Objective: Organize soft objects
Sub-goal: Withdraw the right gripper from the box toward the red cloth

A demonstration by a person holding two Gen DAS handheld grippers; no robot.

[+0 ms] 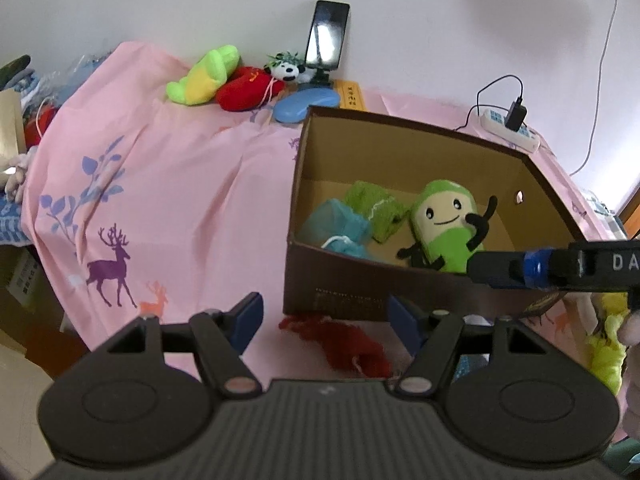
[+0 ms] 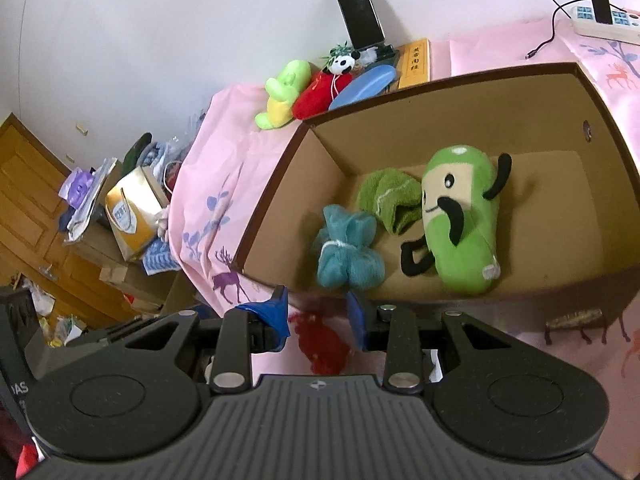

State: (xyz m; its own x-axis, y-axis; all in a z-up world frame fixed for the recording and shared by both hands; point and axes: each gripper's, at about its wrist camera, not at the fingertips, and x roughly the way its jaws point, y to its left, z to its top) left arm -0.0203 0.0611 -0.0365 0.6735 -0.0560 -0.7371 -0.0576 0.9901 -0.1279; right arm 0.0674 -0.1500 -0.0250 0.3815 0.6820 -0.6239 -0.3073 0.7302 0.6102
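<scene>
A red fluffy soft thing [image 1: 348, 348] [image 2: 320, 344] lies on the pink cloth just in front of the brown cardboard box [image 1: 340, 280] [image 2: 280, 200]. My left gripper [image 1: 326, 320] hangs open above it, its pads well apart from it. My right gripper [image 2: 316, 314] is open and holds nothing; in the left wrist view its tip [image 1: 476, 268] is over the box's front wall. Inside the box lie a green smiling plush [image 1: 444, 220] [image 2: 460, 220], a green cloth [image 1: 376, 208] [image 2: 390, 196] and a teal tied bundle [image 1: 340, 228] [image 2: 348, 248].
Against the back wall sit a green-yellow plush [image 1: 204, 76], a red plush [image 1: 244, 88], a small panda [image 1: 286, 68], a blue case [image 1: 304, 104] and a propped phone [image 1: 326, 36]. A power strip [image 1: 512, 128] lies behind the box. A yellow-green fluffy thing [image 1: 604, 344] is at the right edge.
</scene>
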